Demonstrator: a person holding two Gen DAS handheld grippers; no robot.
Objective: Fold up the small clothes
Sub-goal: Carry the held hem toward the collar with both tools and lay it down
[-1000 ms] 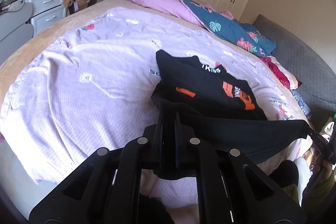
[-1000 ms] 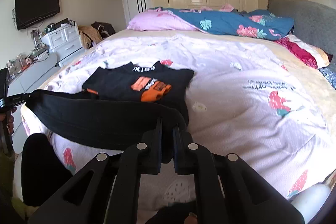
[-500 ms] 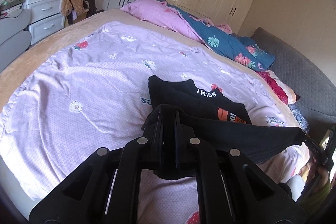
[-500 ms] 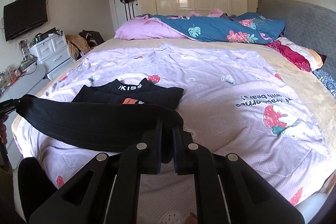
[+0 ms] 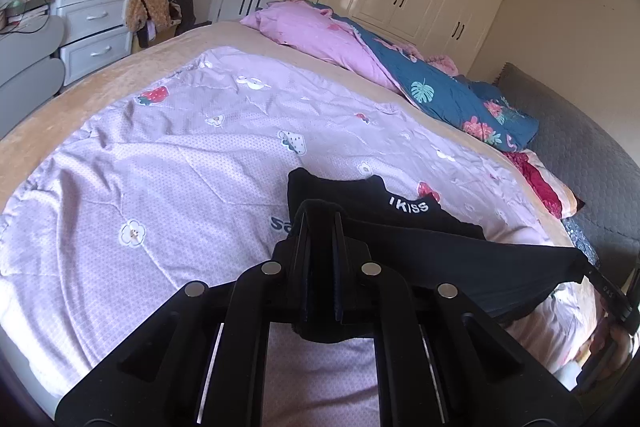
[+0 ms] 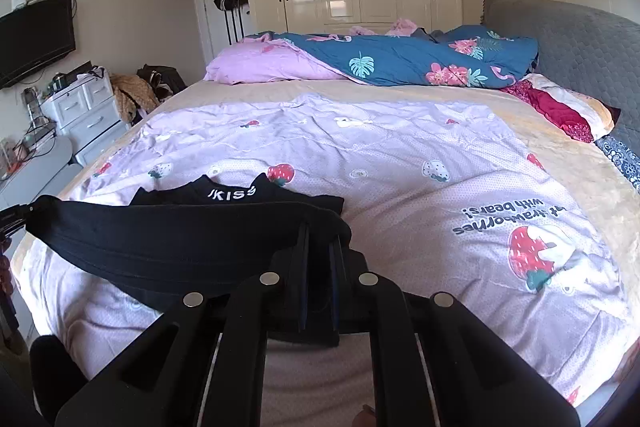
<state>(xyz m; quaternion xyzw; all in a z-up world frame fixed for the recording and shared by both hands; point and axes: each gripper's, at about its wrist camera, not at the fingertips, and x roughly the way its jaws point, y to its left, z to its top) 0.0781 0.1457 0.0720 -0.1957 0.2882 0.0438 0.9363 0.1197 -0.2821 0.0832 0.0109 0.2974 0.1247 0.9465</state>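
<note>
Above the lilac strawberry-print quilt point(image 6: 400, 163), the black cotton T-shirt point(image 6: 168, 239) hem is pinched taut by left gripper point(image 5: 320, 223) and right gripper point(image 6: 320, 231) (both clamped); uneven lowering risks a skewed fold.

The bed point(image 6: 592, 195) is wearing a tan cover, with a lilac strawberry quilt point(image 6: 400, 163) lying spread over it. A black shirt point(image 6: 236, 193) is lying on the quilt's near side. Pink and blue duvets point(image 6: 400, 61) are sitting heaped along the far edge.

Black shirt point(image 6: 168, 243) hem in right gripper point(image 6: 319, 227)
</note>
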